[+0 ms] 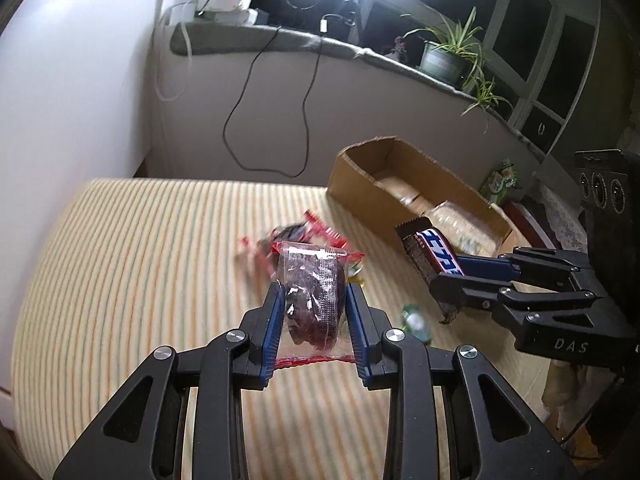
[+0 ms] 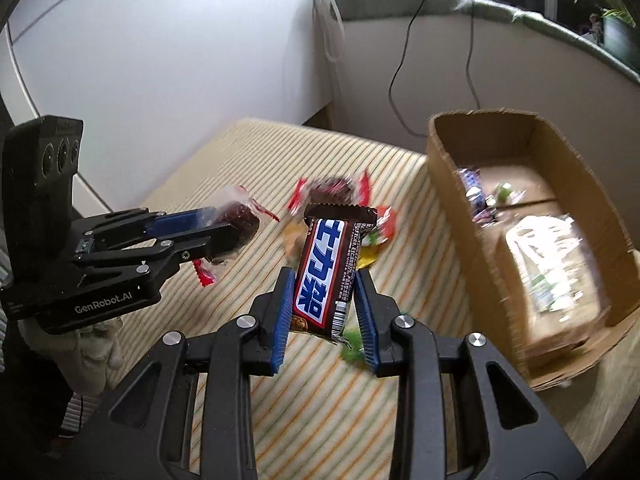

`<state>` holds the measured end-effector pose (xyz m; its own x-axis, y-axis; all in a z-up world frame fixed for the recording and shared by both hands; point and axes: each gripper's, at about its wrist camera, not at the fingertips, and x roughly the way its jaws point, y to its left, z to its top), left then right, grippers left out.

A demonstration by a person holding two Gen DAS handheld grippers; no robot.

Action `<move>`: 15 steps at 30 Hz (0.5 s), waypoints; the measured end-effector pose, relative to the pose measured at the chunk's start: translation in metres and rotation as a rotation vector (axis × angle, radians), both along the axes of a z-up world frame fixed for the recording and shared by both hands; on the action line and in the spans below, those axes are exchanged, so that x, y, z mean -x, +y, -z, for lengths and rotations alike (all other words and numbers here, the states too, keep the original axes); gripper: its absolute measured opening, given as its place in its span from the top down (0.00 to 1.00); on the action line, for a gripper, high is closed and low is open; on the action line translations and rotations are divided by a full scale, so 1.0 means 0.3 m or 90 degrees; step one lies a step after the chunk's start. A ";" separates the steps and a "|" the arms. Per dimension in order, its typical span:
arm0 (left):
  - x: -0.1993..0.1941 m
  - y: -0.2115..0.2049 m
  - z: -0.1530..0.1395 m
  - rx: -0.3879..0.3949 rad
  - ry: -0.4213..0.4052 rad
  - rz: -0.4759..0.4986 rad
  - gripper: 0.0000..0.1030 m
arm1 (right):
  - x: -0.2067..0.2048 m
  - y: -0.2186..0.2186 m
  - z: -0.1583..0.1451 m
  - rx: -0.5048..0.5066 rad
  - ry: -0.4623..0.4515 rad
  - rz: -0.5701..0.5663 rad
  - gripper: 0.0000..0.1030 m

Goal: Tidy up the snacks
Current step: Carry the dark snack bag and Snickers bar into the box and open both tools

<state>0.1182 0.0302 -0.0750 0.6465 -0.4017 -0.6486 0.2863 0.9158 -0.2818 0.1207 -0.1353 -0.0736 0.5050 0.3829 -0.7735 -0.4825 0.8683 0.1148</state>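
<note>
Jaws of the left gripper (image 1: pixel 312 312) squeezed a clear packet of dark sweets (image 1: pixel 312 300). Jaws of the right gripper (image 2: pixel 325 304) were clamped on a chocolate bar (image 2: pixel 328 272). Both snacks hung above the striped table (image 1: pixel 140 280), near the cardboard box (image 2: pixel 448 184). More snacks (image 2: pixel 336 192) lay below. The slippery packet could slide out and drop beside the box.

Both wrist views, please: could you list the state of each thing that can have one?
left gripper: shut on the clear packet.
clear packet: held upright, off the cloth.
right gripper: shut on the chocolate bar.
chocolate bar: held upright, wrapper sealed.
cardboard box: open-topped, partly filled with snacks.
loose snacks: lying on the striped cloth, outside the box.
</note>
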 end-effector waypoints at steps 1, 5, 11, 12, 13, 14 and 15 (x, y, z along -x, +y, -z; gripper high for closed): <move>-0.009 -0.014 -0.008 0.000 -0.003 0.003 0.72 | -0.011 -0.018 -0.012 -0.001 -0.005 0.007 0.70; -0.055 -0.073 -0.037 -0.001 -0.014 0.017 0.72 | -0.051 -0.079 -0.041 0.000 -0.018 0.028 0.70; -0.127 -0.152 -0.060 -0.003 -0.021 0.035 0.72 | -0.111 -0.185 -0.076 0.003 -0.034 0.062 0.70; -0.142 -0.169 -0.062 -0.004 -0.021 0.038 0.72 | -0.123 -0.201 -0.076 0.003 -0.035 0.067 0.70; -0.150 -0.178 -0.064 -0.005 -0.022 0.040 0.72 | -0.127 -0.214 -0.082 0.003 -0.036 0.070 0.70; -0.163 -0.193 -0.065 -0.006 -0.022 0.042 0.72 | -0.140 -0.233 -0.083 0.003 -0.037 0.075 0.70; -0.170 -0.202 -0.066 -0.007 -0.022 0.044 0.72 | -0.152 -0.251 -0.083 0.004 -0.038 0.079 0.70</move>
<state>0.1692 -0.0303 -0.0552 0.6396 -0.4395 -0.6306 0.3588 0.8963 -0.2607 0.1662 -0.2106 -0.0486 0.5933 0.3097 -0.7430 -0.3768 0.9225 0.0836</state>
